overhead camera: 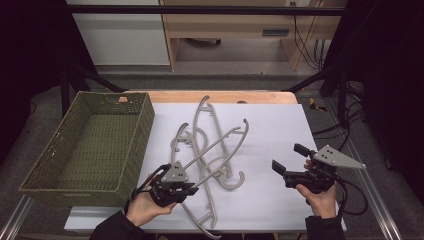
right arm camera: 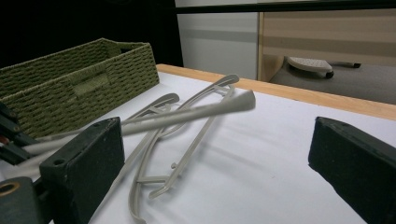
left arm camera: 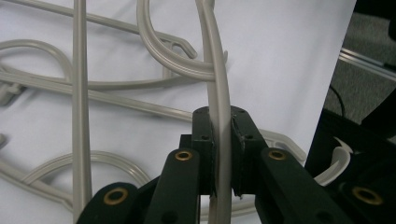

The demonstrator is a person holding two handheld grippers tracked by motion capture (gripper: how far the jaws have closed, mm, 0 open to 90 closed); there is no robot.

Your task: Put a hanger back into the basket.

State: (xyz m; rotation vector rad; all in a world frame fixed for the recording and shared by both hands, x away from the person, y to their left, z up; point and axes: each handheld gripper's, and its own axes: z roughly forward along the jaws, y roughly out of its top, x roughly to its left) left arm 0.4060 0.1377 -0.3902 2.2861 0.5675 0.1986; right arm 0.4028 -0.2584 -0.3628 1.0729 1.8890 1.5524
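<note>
The left gripper (overhead camera: pixel 186 189) is squeezing one grey hanger (overhead camera: pixel 220 142) tight between its jaws. This hanger sticks up a bit over the pile of other hangers (overhead camera: pixel 200 130), just to the right of the green basket (overhead camera: pixel 95 145). The right gripper (overhead camera: pixel 289 159) has its jaws wide apart and holds nothing. It is far to the right of the basket, above the white sheet (overhead camera: pixel 275 125).
</note>
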